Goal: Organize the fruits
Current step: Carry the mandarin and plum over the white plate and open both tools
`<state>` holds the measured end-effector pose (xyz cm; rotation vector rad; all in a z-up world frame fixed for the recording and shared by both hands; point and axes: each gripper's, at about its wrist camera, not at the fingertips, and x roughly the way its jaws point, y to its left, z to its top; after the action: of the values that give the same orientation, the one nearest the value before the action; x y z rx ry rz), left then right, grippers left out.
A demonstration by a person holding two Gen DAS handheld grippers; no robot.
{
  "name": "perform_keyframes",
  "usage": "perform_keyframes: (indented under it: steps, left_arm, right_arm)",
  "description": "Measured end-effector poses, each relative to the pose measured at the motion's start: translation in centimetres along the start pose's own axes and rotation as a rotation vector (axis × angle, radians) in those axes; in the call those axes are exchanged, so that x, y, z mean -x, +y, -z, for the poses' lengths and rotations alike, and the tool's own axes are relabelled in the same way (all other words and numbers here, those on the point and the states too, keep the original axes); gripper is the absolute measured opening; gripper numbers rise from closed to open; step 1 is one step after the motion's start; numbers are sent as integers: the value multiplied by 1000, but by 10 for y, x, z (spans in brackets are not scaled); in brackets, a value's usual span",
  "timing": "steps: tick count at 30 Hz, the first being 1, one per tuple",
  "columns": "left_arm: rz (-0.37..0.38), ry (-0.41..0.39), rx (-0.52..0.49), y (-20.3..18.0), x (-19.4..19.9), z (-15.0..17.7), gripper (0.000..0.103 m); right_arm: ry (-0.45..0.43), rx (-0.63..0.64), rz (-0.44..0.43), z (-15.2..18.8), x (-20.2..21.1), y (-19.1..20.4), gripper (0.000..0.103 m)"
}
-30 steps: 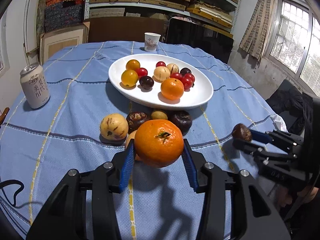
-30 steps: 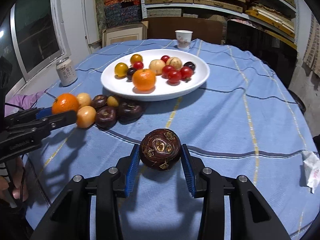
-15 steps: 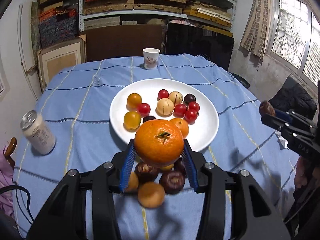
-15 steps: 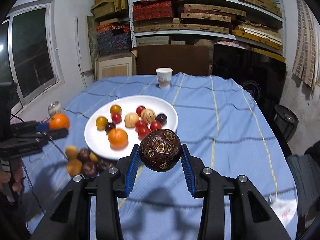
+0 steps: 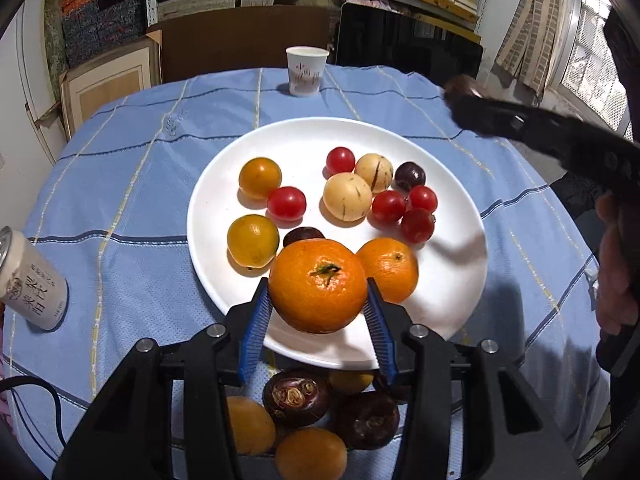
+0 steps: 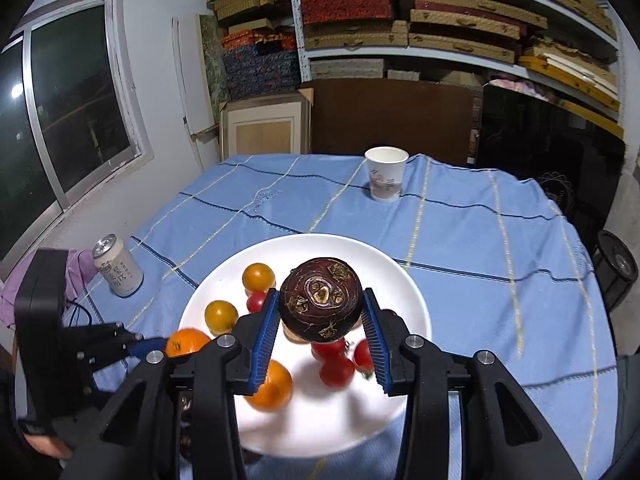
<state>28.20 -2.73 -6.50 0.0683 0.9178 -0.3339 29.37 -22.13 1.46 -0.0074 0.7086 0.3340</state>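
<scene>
Both of my tongs have carried their fruit forward since a second ago, from over the bare cloth to over the white plate (image 5: 208,216), and the loose pile of fruit (image 5: 304,400) that lay ahead of my left tongs now sits beneath them, at the plate's near rim. My left tongs (image 5: 318,304) are closed partway on the orange (image 5: 318,288), blue pads pressing its two sides, stem up, so it cannot roll out. It hangs over the near edge of the plate, just beside the orange already lying there (image 5: 390,270), which I judge is why I bring it here: like with like. My right tongs (image 6: 320,320) grip the dark brown fruit (image 6: 320,304) the same way, above the red tomatoes (image 6: 336,364) near the plate's middle. Neither fruit is set down yet. The can (image 5: 32,284) and paper cup (image 5: 306,70) stand on the tabletop (image 5: 140,160), well clear of both tongs.
</scene>
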Motion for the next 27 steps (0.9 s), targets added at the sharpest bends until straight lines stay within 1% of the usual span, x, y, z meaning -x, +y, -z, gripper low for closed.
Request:
perform_keyframes:
  steps: [5, 11, 13, 15, 16, 17, 21, 22, 23, 24, 27]
  left_arm:
    - [1, 21, 7, 5, -15, -1, 45]
    - [-5, 27, 13, 9, -24, -4, 45]
    - [-18, 29, 16, 10, -26, -5, 46]
    - [-31, 16, 17, 11, -22, -6, 57]
    - [-33, 6, 21, 11, -19, -7, 64]
    - [-32, -7, 26, 13, -14, -8, 66]
    - [-30, -60, 30, 15, 9, -7, 68]
    - [-28, -73, 30, 16, 18, -4, 74]
    - [-28, -85, 31, 17, 24, -1, 78]
    - [-28, -104, 32, 19, 33, 4, 79]
    - [-19, -108, 36, 23, 49, 23, 83]
  right_arm:
    - [46, 19, -15, -12, -40, 9, 41]
    - [71, 43, -15, -20, -68, 16, 41]
    - [93, 47, -16, -22, -78, 18, 42]
    - [101, 63, -4, -23, -83, 21, 56]
    - [87, 71, 20, -23, -82, 22, 57]
    - [75, 67, 24, -23, -79, 22, 57]
    - [58, 28, 2, -17, -60, 17, 57]
    - [53, 25, -2, -12, -51, 17, 57]
    - [48, 27, -6, -7, -43, 17, 57]
    - [42, 28, -12, -3, -36, 17, 57]
    - [33, 34, -21, 21, -9, 21, 57]
